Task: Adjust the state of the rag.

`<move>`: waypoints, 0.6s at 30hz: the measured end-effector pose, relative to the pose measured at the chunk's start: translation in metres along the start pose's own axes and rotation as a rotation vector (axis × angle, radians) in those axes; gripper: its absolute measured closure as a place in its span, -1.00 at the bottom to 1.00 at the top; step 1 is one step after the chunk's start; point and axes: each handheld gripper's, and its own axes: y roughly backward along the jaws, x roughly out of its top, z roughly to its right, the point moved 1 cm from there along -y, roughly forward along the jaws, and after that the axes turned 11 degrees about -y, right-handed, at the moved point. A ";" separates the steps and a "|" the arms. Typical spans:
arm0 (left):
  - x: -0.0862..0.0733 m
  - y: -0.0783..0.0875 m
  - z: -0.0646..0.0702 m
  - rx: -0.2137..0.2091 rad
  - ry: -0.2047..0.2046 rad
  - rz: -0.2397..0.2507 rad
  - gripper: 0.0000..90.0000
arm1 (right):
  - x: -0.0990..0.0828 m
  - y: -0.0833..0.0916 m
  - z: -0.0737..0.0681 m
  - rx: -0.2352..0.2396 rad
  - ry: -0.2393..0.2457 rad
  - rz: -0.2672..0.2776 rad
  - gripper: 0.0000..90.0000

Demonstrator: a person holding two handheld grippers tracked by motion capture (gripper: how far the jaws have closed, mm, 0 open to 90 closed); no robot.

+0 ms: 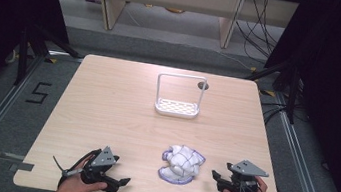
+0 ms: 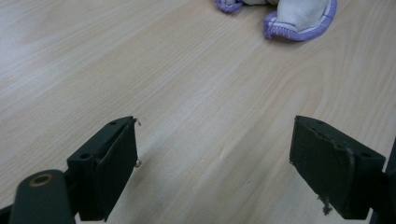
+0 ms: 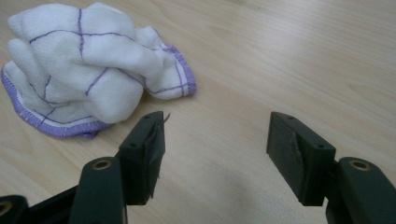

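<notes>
A crumpled white cloth (image 1: 180,163) with purple grid lines and a purple hem lies on the wooden table near its front edge, between the two hands. My left gripper (image 1: 121,182) rests low at the front left, pointing right toward the cloth; its jaws stand open over bare wood (image 2: 215,154), with the cloth's hem (image 2: 299,21) farther ahead. My right gripper (image 1: 215,175) sits at the front right, just right of the cloth. Its jaws are open and empty (image 3: 215,140), and the cloth (image 3: 88,70) lies ahead and left of them.
A white wire rack (image 1: 179,96) with a perforated base stands upright at the table's middle back. A small dark hole (image 1: 203,86) is in the tabletop beside it. Shelving and cables lie on the floor beyond the far edge.
</notes>
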 end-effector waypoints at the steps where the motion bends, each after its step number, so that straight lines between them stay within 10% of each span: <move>1: 0.000 0.000 0.000 0.000 0.000 0.000 -0.67 | 0.000 0.000 0.000 0.000 0.000 0.000 -0.16; 11: 0.010 -0.010 0.003 -0.023 0.003 0.063 -0.67 | 0.009 -0.007 0.000 0.112 -0.086 0.035 -0.13; 18: 0.023 -0.024 0.012 -0.043 -0.023 0.085 -0.64 | 0.017 -0.013 -0.002 0.134 -0.055 0.038 -0.07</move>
